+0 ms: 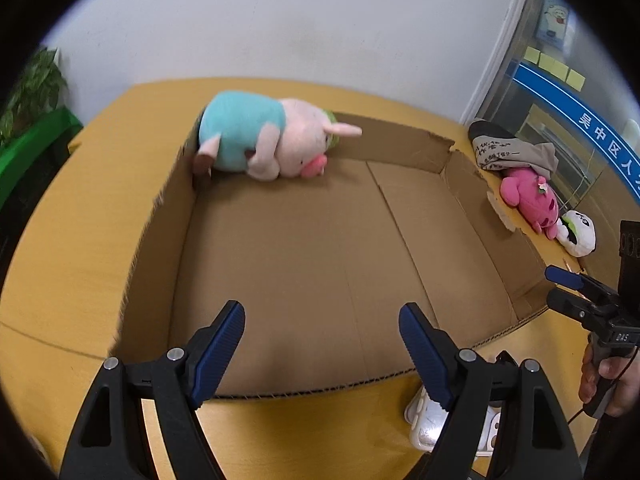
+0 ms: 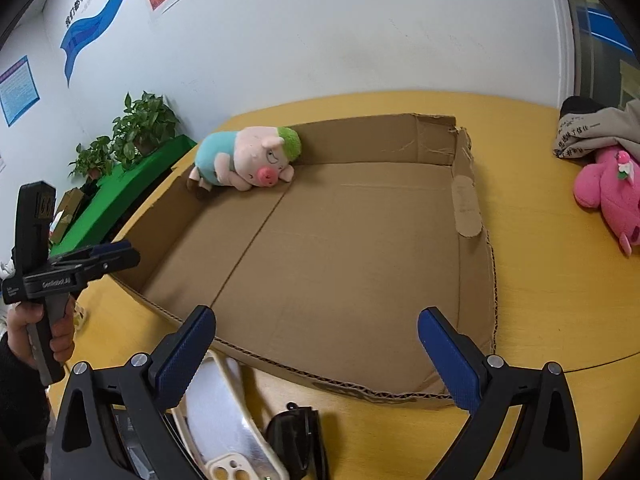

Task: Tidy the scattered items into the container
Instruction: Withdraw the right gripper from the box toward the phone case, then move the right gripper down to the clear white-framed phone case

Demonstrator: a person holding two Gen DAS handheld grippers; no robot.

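A pink plush pig in a teal shirt (image 2: 244, 158) lies in the far left corner of the shallow brown cardboard tray (image 2: 472, 208) on the yellow table (image 2: 560, 300); a pink plush toy (image 2: 608, 192) lies outside, right; left gripper (image 1: 322, 344) and right gripper (image 2: 316, 344) both gape, holding nothing.

On the table (image 2: 560, 300), a cardboard tray (image 2: 474, 292). In its far left corner, a pig plush (image 2: 244, 158). To the right, outside the tray, a bear plush (image 2: 612, 192), behind it folded cloth (image 2: 592, 132). In front, near edge, a phone case (image 2: 228, 424).
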